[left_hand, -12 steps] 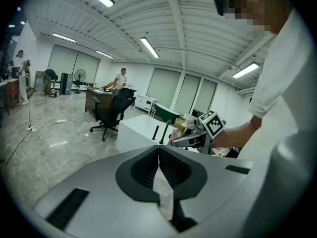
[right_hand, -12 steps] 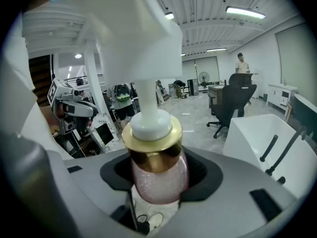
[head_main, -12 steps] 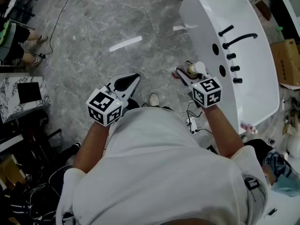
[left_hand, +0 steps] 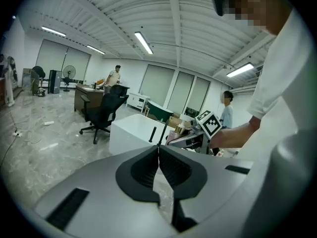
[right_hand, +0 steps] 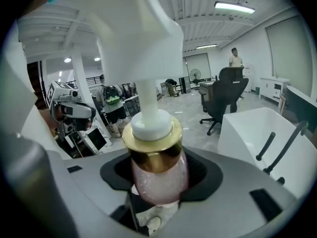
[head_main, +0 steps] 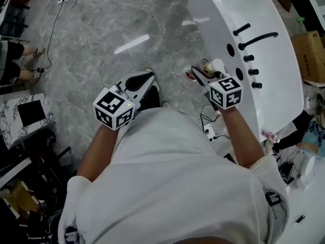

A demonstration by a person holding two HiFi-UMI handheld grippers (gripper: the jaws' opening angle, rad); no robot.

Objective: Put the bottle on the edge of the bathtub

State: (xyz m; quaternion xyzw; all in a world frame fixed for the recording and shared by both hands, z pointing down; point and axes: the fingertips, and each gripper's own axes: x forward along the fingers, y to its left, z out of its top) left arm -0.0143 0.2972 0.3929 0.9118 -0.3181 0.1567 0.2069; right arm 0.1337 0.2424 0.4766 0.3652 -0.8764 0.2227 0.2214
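My right gripper (head_main: 203,71) is shut on a pump bottle (right_hand: 158,170) with a pink glittery body, a gold collar and a white pump head (head_main: 216,65). It hovers over the floor just left of the white bathtub (head_main: 274,44), whose rim carries black taps (head_main: 256,38). In the right gripper view the bottle fills the space between the jaws and the bathtub (right_hand: 257,128) lies to the right. My left gripper (head_main: 142,79) is shut with nothing in it, held over the grey floor farther left. The left gripper view shows its pads (left_hand: 159,166) touching.
Grey marble floor (head_main: 101,39) with cables lies ahead. A cardboard box (head_main: 311,55) stands beyond the tub at right. A marble-patterned stand (head_main: 25,111) and seated people's legs (head_main: 20,60) are at left. Office chairs (right_hand: 223,100), desks and standing people fill the room's far part.
Both grippers and the bottle kept nearly the same place in view, while the bathtub and floor shifted slightly left as the head moved.
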